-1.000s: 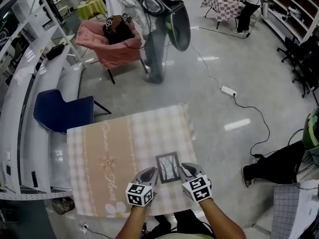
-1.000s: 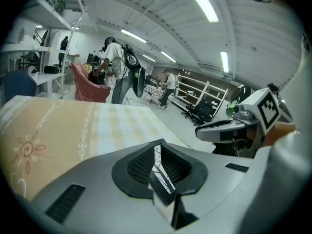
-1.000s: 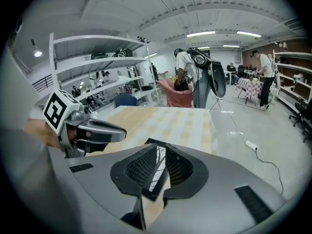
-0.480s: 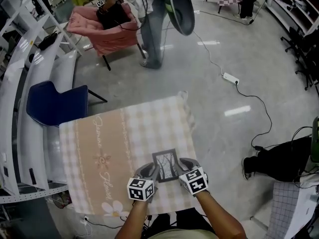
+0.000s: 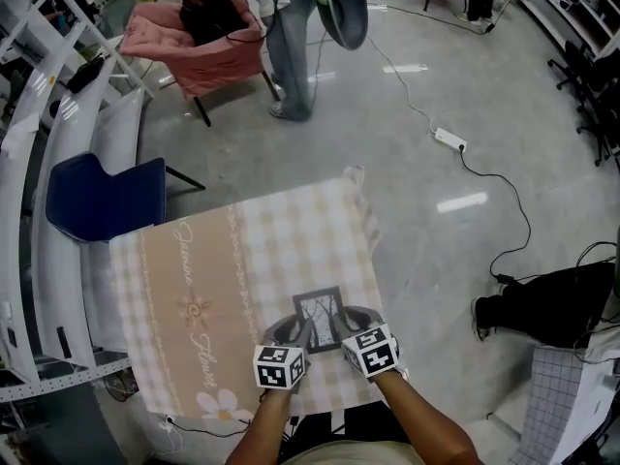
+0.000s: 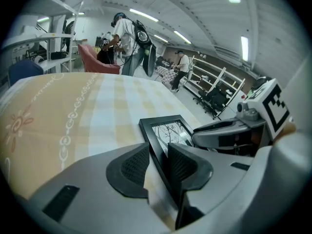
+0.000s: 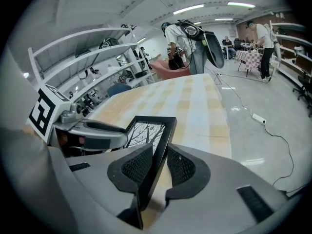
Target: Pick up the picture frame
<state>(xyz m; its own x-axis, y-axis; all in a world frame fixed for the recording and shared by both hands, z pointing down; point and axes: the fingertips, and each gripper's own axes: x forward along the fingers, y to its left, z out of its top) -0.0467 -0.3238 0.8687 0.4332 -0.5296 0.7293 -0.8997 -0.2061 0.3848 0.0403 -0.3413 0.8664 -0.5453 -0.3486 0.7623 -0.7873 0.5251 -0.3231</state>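
The picture frame point(image 5: 320, 319) lies on the desk point(image 5: 194, 260), close to its near edge. The left hand-held gripper point(image 6: 157, 156) straddles its left edge, jaws just opened wide, not pressing. The right hand-held gripper point(image 7: 159, 156) straddles its right edge, jaws likewise apart.

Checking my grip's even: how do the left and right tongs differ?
The left tongs straddle the left edge of the picture frame; the right tongs its right edge. The left jaws have just been opening, with cloth showing beside the frame; the right sit closer. Both slant down.
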